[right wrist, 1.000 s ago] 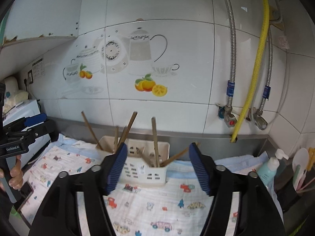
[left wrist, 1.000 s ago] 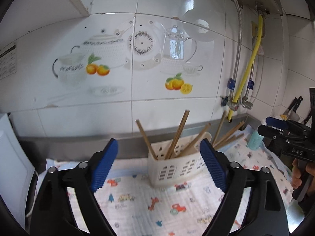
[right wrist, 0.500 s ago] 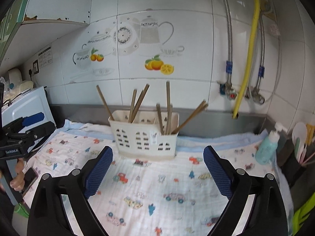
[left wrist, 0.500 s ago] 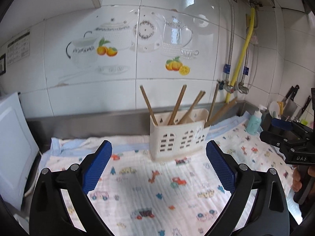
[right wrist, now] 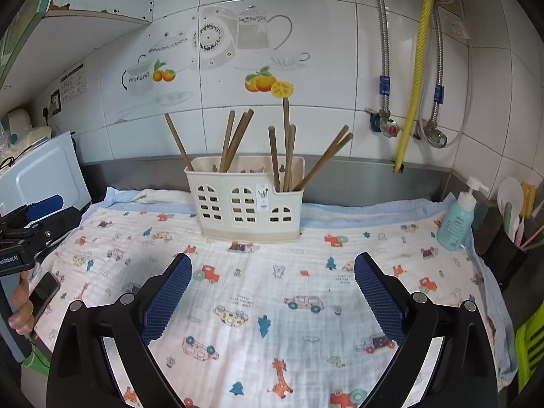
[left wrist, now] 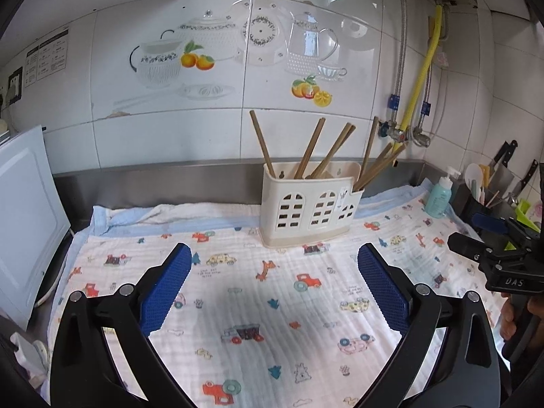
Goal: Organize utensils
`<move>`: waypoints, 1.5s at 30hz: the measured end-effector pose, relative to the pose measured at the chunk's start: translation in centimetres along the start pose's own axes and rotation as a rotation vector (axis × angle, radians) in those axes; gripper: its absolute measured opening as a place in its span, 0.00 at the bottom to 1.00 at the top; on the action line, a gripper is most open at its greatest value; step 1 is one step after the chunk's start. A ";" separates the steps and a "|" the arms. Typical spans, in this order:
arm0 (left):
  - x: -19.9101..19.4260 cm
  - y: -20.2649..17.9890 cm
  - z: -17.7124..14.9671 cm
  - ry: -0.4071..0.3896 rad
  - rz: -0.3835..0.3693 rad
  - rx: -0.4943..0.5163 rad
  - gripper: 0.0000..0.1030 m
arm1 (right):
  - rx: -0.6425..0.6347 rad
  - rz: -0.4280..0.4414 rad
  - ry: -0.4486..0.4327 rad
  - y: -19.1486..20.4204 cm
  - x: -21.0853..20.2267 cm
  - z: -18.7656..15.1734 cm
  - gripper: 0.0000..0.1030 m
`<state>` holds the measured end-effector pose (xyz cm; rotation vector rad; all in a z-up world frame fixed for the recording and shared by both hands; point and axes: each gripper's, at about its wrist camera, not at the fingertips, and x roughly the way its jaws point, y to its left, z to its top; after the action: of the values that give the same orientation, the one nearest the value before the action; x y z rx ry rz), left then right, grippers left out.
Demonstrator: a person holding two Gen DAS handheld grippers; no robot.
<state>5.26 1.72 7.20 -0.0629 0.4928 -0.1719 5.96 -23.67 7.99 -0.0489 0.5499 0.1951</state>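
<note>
A cream plastic utensil holder (left wrist: 306, 210) stands on a patterned cloth (left wrist: 258, 299) near the back wall; it also shows in the right wrist view (right wrist: 246, 209). Several brown wooden chopsticks (left wrist: 307, 151) lean in its compartments, seen too in the right wrist view (right wrist: 234, 142). My left gripper (left wrist: 272, 282) is open and empty, well in front of the holder. My right gripper (right wrist: 272, 285) is open and empty, also in front of it. The right gripper shows at the right edge of the left wrist view (left wrist: 493, 248), and the left gripper at the left edge of the right wrist view (right wrist: 34, 221).
A teal pump bottle (right wrist: 457, 217) stands at the cloth's right end. A dark caddy with spatulas (right wrist: 510, 248) and knives (left wrist: 510, 166) sits beyond it. A white appliance (left wrist: 23, 210) stands at the left. Pipes and a yellow hose (right wrist: 413, 81) run down the tiled wall.
Both grippers have pulled back from the holder and tilted down, so the holder looks farther away and more cloth shows. Both stay open and empty.
</note>
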 end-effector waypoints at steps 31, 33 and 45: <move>-0.2 -0.2 -3.4 0.059 0.082 0.014 0.95 | 0.033 -0.030 0.018 0.2 -1.1 -3.0 0.92; -0.3 -0.3 -3.4 0.056 0.084 0.014 0.95 | 0.036 -0.028 0.017 0.2 -1.2 -3.0 0.92; -1.4 -1.0 -3.2 0.007 0.120 0.026 0.95 | 0.037 -0.038 0.000 0.1 -1.9 -3.1 0.93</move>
<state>2.34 0.89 5.18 -0.0070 0.5000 -0.0613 2.79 -24.19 6.37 -0.0234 0.5525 0.1475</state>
